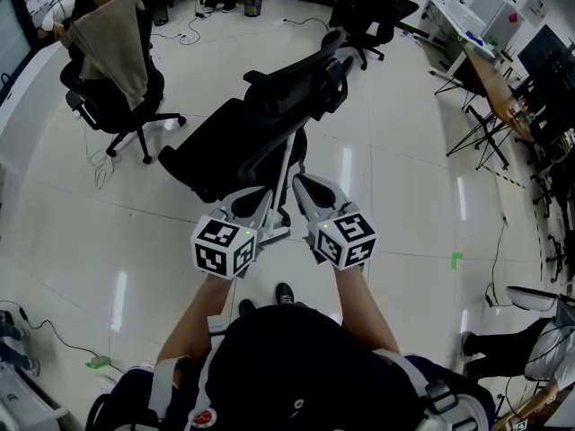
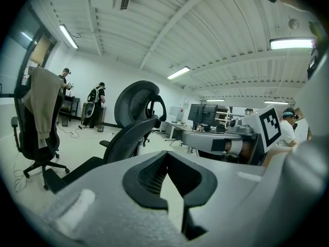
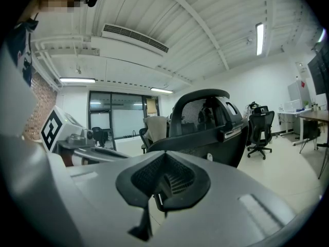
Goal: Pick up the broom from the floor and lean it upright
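Both grippers are held level and side by side in front of the person, just short of a black office chair (image 1: 243, 142) that stands tilted on the glossy white floor (image 1: 377, 178). The left gripper (image 1: 254, 197) is seen with its jaws drawn together at the tips and nothing between them; only a slit of floor is shown lower down between the dark pads. The right gripper (image 1: 304, 185) is likewise closed tight, and no object is gripped by it.

The broom is not made out for certain. A thin pale rod (image 1: 284, 182) is seen running up between the two grippers and along the chair's side, but whether it is the broom's handle cannot be told, and no brush head is shown.

Black-and-white square patterns are carried on the left cube (image 1: 223, 246) and the right cube (image 1: 345, 238); no letters or brand names can be read on them or elsewhere. A small green mark (image 1: 456, 259) is stuck on the floor at the right. A second chair (image 1: 112, 97), well apart at the upper left, is draped with a beige garment (image 1: 117, 34). Desks (image 1: 490, 70) are set along the right edge.
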The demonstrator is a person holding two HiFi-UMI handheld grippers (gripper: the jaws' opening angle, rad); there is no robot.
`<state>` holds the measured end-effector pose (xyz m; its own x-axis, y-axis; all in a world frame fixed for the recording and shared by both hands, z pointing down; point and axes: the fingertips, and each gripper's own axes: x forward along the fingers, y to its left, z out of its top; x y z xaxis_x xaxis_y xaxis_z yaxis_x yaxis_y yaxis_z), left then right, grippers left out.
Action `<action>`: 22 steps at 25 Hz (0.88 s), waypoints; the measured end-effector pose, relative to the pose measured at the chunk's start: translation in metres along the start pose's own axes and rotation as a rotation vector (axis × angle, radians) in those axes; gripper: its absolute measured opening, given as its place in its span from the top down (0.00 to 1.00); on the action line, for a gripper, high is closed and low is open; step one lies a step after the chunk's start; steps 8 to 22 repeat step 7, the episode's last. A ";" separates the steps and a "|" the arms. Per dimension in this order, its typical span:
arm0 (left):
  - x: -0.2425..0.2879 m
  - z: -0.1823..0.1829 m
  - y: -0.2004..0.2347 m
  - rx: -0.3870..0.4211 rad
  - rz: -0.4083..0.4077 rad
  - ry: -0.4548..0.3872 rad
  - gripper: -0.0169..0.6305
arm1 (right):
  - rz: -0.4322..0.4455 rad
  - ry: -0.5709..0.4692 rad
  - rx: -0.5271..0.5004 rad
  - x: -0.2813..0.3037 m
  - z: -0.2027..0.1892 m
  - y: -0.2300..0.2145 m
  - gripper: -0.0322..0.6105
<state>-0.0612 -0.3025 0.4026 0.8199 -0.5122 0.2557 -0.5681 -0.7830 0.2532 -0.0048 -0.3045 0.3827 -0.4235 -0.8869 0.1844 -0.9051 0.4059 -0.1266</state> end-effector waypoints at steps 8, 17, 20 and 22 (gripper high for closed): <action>-0.001 0.000 0.002 0.001 -0.009 0.004 0.97 | -0.008 -0.005 0.003 0.004 0.003 0.002 0.94; -0.001 0.000 0.002 0.001 -0.009 0.004 0.97 | -0.008 -0.005 0.003 0.004 0.003 0.002 0.94; -0.001 0.000 0.002 0.001 -0.009 0.004 0.97 | -0.008 -0.005 0.003 0.004 0.003 0.002 0.94; -0.001 0.000 0.002 0.001 -0.009 0.004 0.97 | -0.008 -0.005 0.003 0.004 0.003 0.002 0.94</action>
